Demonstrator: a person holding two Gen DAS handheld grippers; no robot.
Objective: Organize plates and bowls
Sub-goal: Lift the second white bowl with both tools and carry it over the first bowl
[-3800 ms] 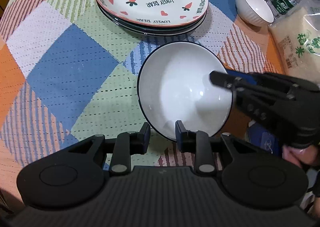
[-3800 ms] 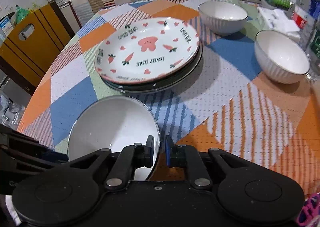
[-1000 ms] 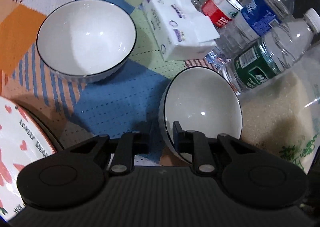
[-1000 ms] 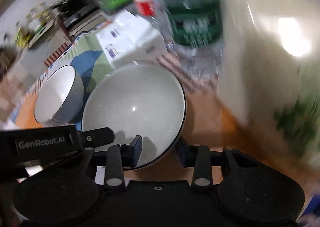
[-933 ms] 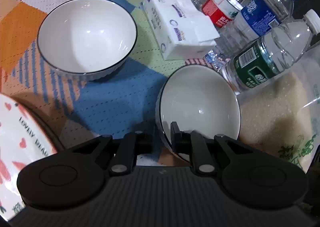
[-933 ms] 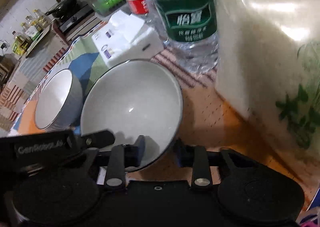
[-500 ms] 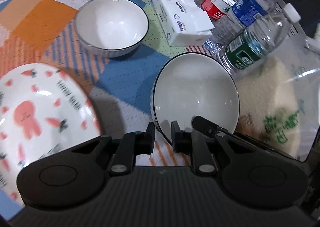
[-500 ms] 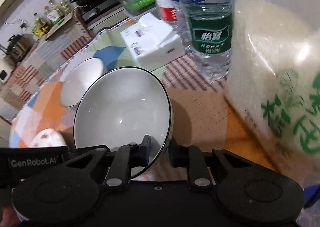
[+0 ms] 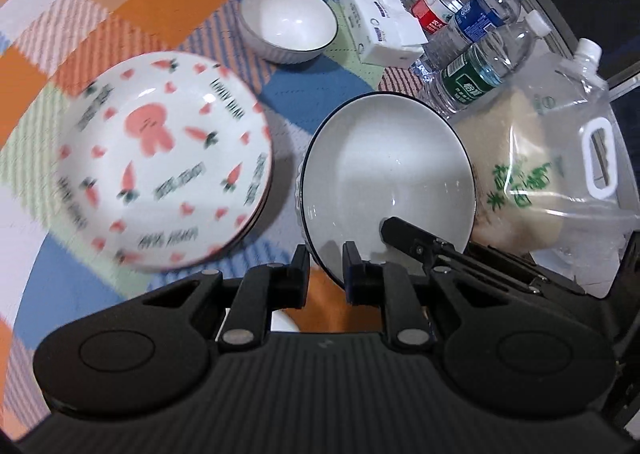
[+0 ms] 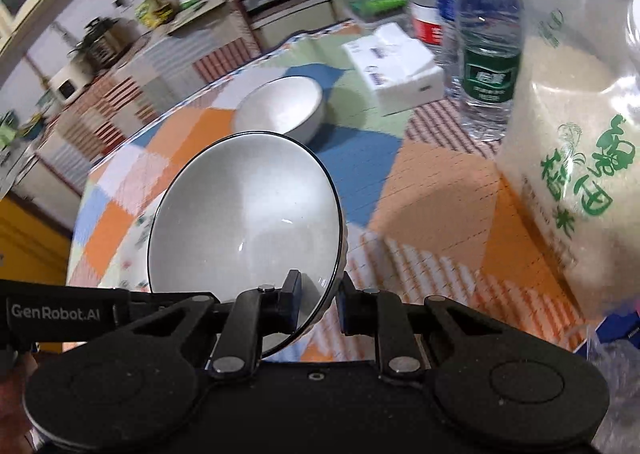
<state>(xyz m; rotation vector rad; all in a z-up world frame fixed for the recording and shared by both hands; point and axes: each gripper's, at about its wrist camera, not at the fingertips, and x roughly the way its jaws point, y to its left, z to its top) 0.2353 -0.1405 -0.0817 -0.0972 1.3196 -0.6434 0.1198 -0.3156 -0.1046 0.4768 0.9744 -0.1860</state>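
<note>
Left wrist: left gripper (image 9: 326, 274) pinches the near rim of the white bowl (image 9: 386, 181), jaws nearly shut on it; right gripper's finger (image 9: 404, 232) reaches in from the right onto the same bowl. A second ago the bowl sat on the cloth by the water bottles (image 9: 476, 49); now it's lifted and tilted, with the plate stack (image 9: 160, 157) back in frame just to its left. Other bowl (image 9: 288, 23) sits well beyond, near the tissue pack (image 9: 380, 29). Right wrist: right gripper (image 10: 318, 302) clamps the rim too, narrow gap, rice bag (image 10: 568, 157) off right. Likely heading to stack on the far bowl.
</note>
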